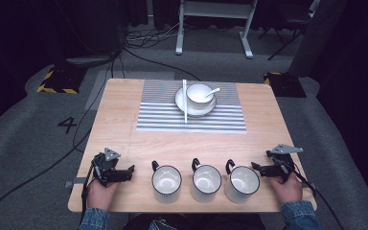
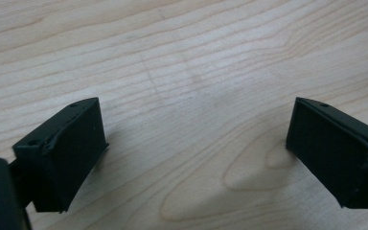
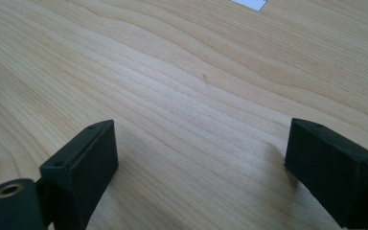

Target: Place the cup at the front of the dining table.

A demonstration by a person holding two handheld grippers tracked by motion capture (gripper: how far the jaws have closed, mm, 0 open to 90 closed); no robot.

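Note:
Three white mugs with dark rims stand in a row near the table's front edge: a left mug [image 1: 166,183], a middle mug [image 1: 206,182] and a right mug [image 1: 242,183], handles pointing away. My left gripper [image 1: 130,172] rests on the wood left of the row, open, its jaws wide apart over bare wood [image 2: 196,143]. My right gripper [image 1: 255,167] lies right of the row, also open with nothing between its jaws [image 3: 201,163]. At the back, a white bowl [image 1: 199,94] with a spoon [image 1: 212,91] sits on a saucer [image 1: 182,102], chopsticks [image 1: 184,100] across it.
A striped grey placemat [image 1: 163,117] lies under the saucer at the table's far middle. The wooden table [image 1: 115,124] is bare at both sides. Beyond it are cables on the grey floor and a white stand's legs [image 1: 213,28].

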